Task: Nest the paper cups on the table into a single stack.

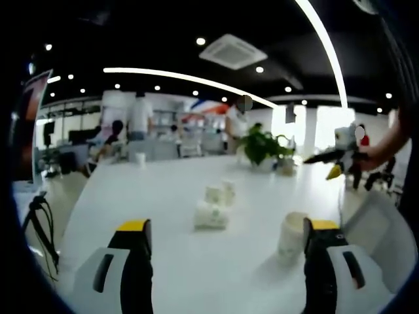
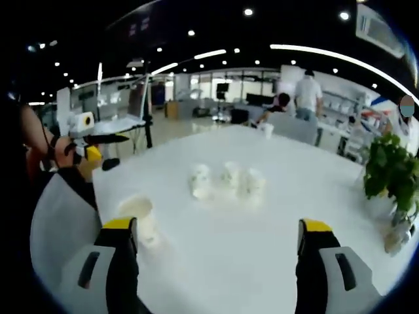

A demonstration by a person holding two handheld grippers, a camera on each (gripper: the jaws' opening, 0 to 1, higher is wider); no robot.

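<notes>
Several white paper cups stand apart on the white table [image 1: 163, 261]. One upright cup [image 1: 291, 237] stands just inside my left gripper's right jaw. A cup on its side [image 1: 211, 214] lies ahead, with more cups [image 1: 221, 193] behind it. My left gripper [image 1: 229, 226] is open and holds nothing. In the right gripper view, an upright cup [image 2: 139, 212] stands by the left jaw, and three cups [image 2: 200, 180] [image 2: 230, 175] [image 2: 254, 183] sit in a loose row ahead. My right gripper [image 2: 217, 226] is open and holds nothing. Each gripper appears in the other's view [image 1: 337, 160] [image 2: 91, 140], held up off the table's edge.
A potted plant [image 2: 393, 170] [image 1: 262, 147] stands on the table's far side. A lone cup [image 1: 140, 157] [image 2: 266, 129] sits at the far end. A white chair back [image 2: 62, 222] [image 1: 380, 229] is at the near edge. Black cables [image 1: 39, 222] hang beside the table. People stand and sit in the background.
</notes>
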